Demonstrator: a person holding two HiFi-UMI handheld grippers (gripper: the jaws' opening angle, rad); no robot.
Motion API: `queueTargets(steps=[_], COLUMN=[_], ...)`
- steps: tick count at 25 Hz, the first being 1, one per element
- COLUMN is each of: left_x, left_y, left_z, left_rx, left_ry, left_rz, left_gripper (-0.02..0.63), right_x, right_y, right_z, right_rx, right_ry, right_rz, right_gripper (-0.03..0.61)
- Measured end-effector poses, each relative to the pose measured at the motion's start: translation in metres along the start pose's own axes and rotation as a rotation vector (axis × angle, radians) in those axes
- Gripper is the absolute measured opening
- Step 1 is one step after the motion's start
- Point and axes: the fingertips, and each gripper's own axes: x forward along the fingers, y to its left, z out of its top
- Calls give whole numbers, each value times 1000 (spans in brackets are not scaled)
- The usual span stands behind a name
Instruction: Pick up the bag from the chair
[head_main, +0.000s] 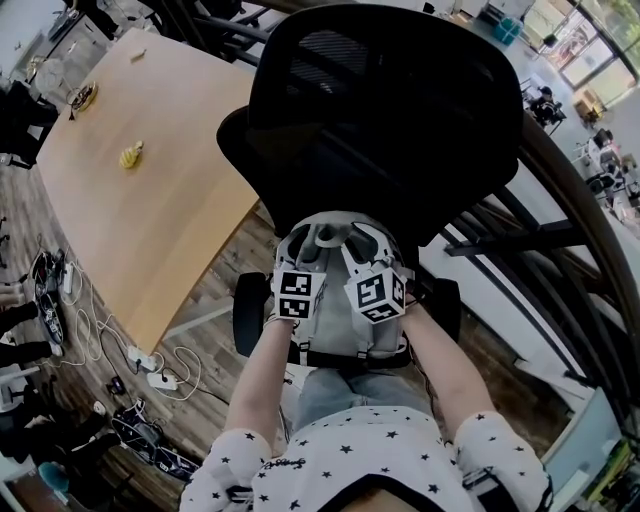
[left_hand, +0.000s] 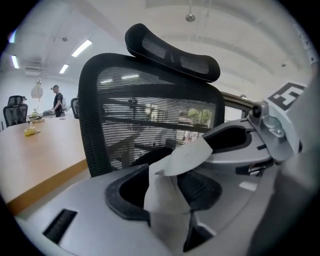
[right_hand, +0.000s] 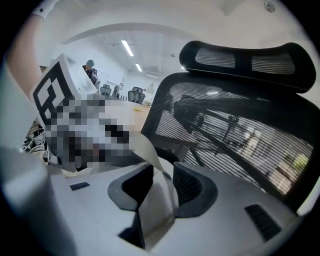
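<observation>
The black mesh office chair (head_main: 380, 120) stands right in front of me, its backrest (left_hand: 150, 120) filling both gripper views. My two grippers are held side by side, low in front of the chair's seat. The left gripper (head_main: 300, 250) is shut on a strip of the white bag (left_hand: 167, 195), which folds up and over towards the right gripper. The right gripper (head_main: 370, 245) is shut on another white strip of the bag (right_hand: 155, 205). In the head view the bag's body is hidden under the grippers.
A long wooden table (head_main: 130, 220) lies to the left with a yellow object (head_main: 131, 155) on it. Cables and power strips (head_main: 150, 375) litter the floor at its near end. Dark railings (head_main: 560, 230) run along the right. A person (left_hand: 58, 100) stands far off.
</observation>
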Motion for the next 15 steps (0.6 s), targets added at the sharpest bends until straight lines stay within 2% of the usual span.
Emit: queueTargets(steps=[5,7,10,15], left_x=[11,11,6,-13], left_y=[3,5,6,-4], left_z=[13,17,18,28], left_rx=[-11,-18,-31,-61], left_ry=[-24,-37,-46,-86], left_rz=[2,13,39,56], left_gripper=[171,142,84,38], right_x=[14,17,14,-3], right_y=[-8,-9,-8,-5], right_z=[11,16,23,29], right_rx=[24,41,111,223], right_ry=[-9,-12,-15,-59], right_rz=[-8,-11,-10,-27], right_gripper=[107,82,14,2])
